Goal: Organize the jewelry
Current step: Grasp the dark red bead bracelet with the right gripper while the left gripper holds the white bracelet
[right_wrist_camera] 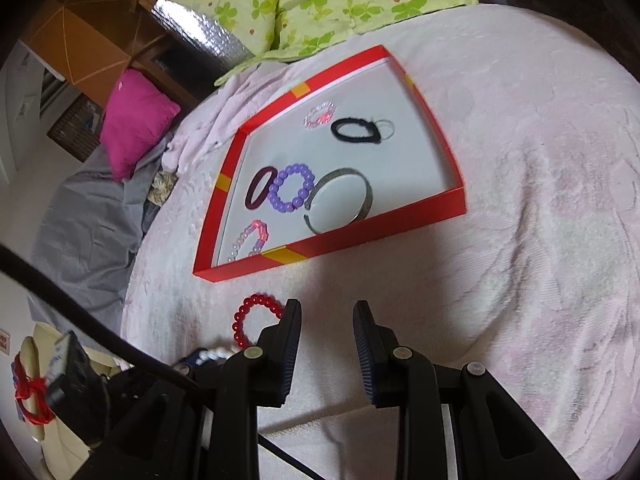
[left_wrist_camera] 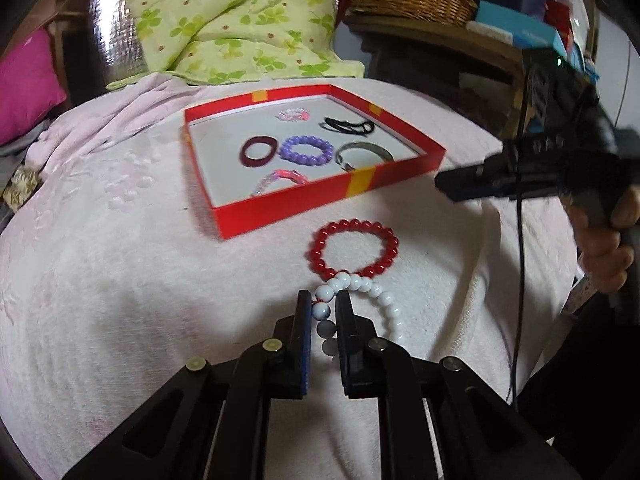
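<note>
**Left gripper closed on a white bead bracelet, red tray beyond**

Nearest the left wrist camera, the left gripper [left_wrist_camera: 324, 307] has its two fingers drawn together on the white bead bracelet [left_wrist_camera: 372, 300], one bead pinched between the pads. This bracelet lies on the pale pink bedspread [left_wrist_camera: 120, 280], its far end touching the red bead bracelet [left_wrist_camera: 354, 250], which lies flat just before the tray. The right gripper [right_wrist_camera: 327, 316] hovers over bare bedspread with its fingers apart and nothing between them; in the left view it appears at right, blurred. Farther on sits the red tray [left_wrist_camera: 320, 200], shallow, with yellow bands on its walls. Inside lie a dark maroon ring [left_wrist_camera: 258, 152], a purple bead bracelet [left_wrist_camera: 306, 150] touching it, a metal bangle [left_wrist_camera: 364, 154], a pink translucent bracelet [left_wrist_camera: 280, 180], a black hair tie [left_wrist_camera: 348, 125] and a small pink bead ring [left_wrist_camera: 294, 114]. Beyond the tray, a green clover-print quilt [left_wrist_camera: 240, 20].
</note>
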Action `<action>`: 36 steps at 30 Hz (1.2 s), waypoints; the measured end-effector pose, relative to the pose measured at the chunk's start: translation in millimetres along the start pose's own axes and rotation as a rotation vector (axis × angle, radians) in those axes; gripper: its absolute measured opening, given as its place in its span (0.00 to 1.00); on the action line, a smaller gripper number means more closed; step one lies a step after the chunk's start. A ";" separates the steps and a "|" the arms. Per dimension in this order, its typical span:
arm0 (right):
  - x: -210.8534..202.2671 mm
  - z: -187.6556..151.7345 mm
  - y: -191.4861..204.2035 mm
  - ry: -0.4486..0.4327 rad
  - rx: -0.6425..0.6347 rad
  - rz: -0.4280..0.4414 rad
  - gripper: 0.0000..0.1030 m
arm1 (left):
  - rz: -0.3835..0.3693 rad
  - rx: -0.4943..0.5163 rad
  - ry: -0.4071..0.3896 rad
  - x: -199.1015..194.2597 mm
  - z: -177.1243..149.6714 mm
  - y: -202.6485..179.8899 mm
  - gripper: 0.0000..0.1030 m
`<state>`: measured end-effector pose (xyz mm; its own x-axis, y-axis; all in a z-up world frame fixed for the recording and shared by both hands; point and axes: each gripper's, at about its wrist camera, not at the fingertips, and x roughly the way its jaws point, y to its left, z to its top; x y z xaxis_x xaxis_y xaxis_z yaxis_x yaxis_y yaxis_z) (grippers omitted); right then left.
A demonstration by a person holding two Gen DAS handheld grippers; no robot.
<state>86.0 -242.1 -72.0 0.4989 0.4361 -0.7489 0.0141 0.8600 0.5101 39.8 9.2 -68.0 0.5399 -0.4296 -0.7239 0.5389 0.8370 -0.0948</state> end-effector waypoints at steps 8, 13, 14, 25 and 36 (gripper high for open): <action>33.3 -4.6 34.3 0.060 -0.086 -0.013 0.34 | -0.023 -0.033 -0.035 -14.5 2.6 11.7 0.10; 52.6 -7.5 52.8 0.062 -0.133 -0.064 0.51 | -0.029 -0.044 -0.039 -17.1 2.5 13.7 0.10; 57.6 -8.2 55.5 0.062 -0.142 -0.090 0.50 | -0.031 -0.043 -0.041 -17.9 2.4 13.7 0.10; 63.0 -17.8 68.9 0.016 -0.310 -0.247 0.10 | -0.019 -0.065 -0.055 -24.0 0.5 21.0 0.10; 27.6 -13.9 41.1 -0.016 -0.207 -0.144 0.10 | 0.003 -0.093 -0.064 -20.9 6.1 21.2 0.10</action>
<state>88.3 -191.0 -77.6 0.5183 0.3020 -0.8001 -0.0911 0.9497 0.2995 43.9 33.8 -50.7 0.5829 -0.4454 -0.6796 0.4764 0.8649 -0.1582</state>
